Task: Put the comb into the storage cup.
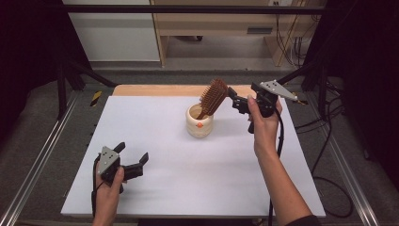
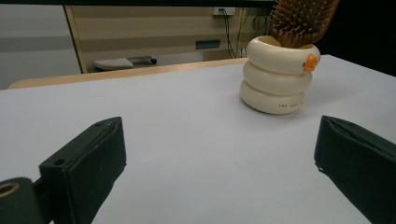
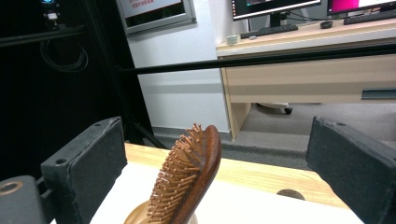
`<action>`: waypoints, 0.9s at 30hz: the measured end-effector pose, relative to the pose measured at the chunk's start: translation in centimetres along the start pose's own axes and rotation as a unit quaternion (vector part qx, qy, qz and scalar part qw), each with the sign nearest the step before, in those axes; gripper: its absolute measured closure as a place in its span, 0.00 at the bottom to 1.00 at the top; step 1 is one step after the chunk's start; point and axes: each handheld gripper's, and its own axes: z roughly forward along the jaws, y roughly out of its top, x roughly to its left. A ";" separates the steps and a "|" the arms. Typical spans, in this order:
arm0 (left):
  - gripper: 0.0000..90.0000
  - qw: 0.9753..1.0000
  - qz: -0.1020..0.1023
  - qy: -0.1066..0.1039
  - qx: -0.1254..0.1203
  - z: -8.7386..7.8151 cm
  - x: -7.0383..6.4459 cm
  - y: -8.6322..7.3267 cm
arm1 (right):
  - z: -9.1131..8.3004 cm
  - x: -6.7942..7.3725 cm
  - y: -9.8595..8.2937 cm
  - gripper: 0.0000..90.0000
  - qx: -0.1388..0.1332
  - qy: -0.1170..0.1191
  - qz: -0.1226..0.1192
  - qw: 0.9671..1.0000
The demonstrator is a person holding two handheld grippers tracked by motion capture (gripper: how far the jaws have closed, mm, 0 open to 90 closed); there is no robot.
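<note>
White table (image 1: 155, 188), hairbrush (image 1: 213, 97) in cup (image 1: 199, 123), right tongs (image 1: 241, 104) open beside

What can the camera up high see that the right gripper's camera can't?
The high view takes in both grippers: the left gripper resting open on the white table, the right gripper open beside the hairbrush, and the whole cream cup with its orange mark. The right gripper view adds monitors and a keyboard on a desk. Both show the wooden hairbrush standing in the cup.
</note>
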 end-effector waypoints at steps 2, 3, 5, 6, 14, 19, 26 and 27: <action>0.02 1.000 0.000 0.000 0.000 0.0 0.0 0.0 | -0.1 0.0 0.0 0.05 0.004 0.002 -0.010 1.000; 0.02 1.000 -0.001 -0.001 0.000 0.0 0.0 0.0 | -0.3 0.0 0.0 0.05 0.006 0.004 -0.013 1.000; 0.02 1.000 0.000 -0.004 0.000 -0.1 0.1 0.0 | -0.5 0.0 0.0 0.05 0.009 0.009 -0.013 1.000; 0.02 1.000 0.000 -0.003 -0.001 -0.1 0.2 0.0 | -0.6 0.0 0.0 0.06 0.010 0.011 -0.013 1.000; 0.02 1.000 -0.003 -0.001 -0.002 -0.2 0.4 0.0 | -1.8 -0.3 -0.1 0.06 0.019 0.013 -0.029 0.999; 0.02 1.000 0.000 -0.002 -0.002 -0.1 0.3 0.0 | -2.8 -0.5 0.0 0.07 0.018 0.014 -0.036 0.999; 0.02 1.000 -0.001 -0.004 -0.007 -0.3 0.5 0.1 | -4.1 -0.8 -0.4 0.06 0.023 0.017 -0.046 0.999; 0.02 1.000 0.001 -0.001 -0.007 -0.4 0.5 0.2 | -4.2 -0.9 -0.4 0.06 0.024 0.018 -0.045 0.999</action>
